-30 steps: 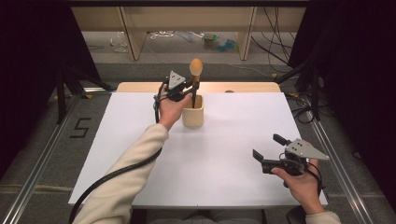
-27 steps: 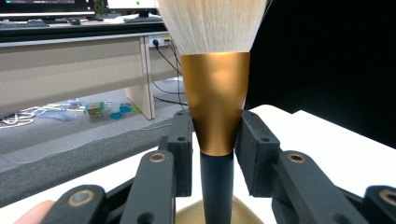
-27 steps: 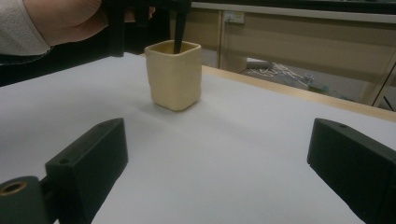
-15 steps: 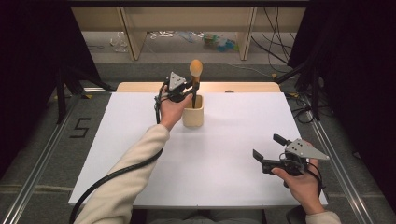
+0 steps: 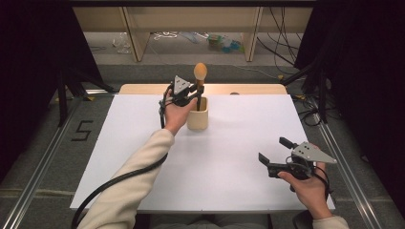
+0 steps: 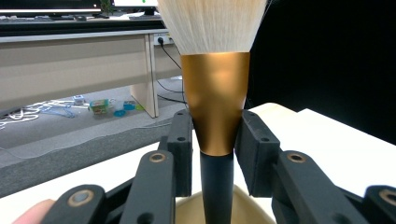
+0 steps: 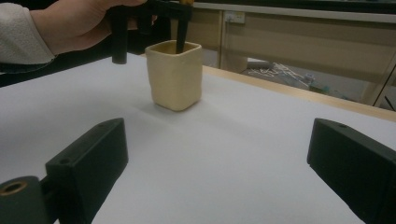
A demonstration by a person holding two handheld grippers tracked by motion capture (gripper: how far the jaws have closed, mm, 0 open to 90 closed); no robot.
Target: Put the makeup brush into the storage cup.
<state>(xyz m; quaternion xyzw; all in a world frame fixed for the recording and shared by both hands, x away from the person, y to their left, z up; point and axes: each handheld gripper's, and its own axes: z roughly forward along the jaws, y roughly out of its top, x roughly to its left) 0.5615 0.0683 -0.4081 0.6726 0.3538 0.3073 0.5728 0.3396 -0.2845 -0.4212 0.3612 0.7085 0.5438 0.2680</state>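
Where the high view looks down on the white table [image 5: 143,157], the left gripper [image 5: 193,95] is clamped on a makeup brush [image 5: 200,72] standing upright in a beige cup [image 5: 197,119] at the far side, while the right gripper [image 5: 273,156] rests near the front edge, spread wide and empty. Along the left gripper view, both pads squeeze the brush's copper ferrule [image 6: 215,107] above its black handle. Through the right gripper view, the cup stands well beyond the parted jaws
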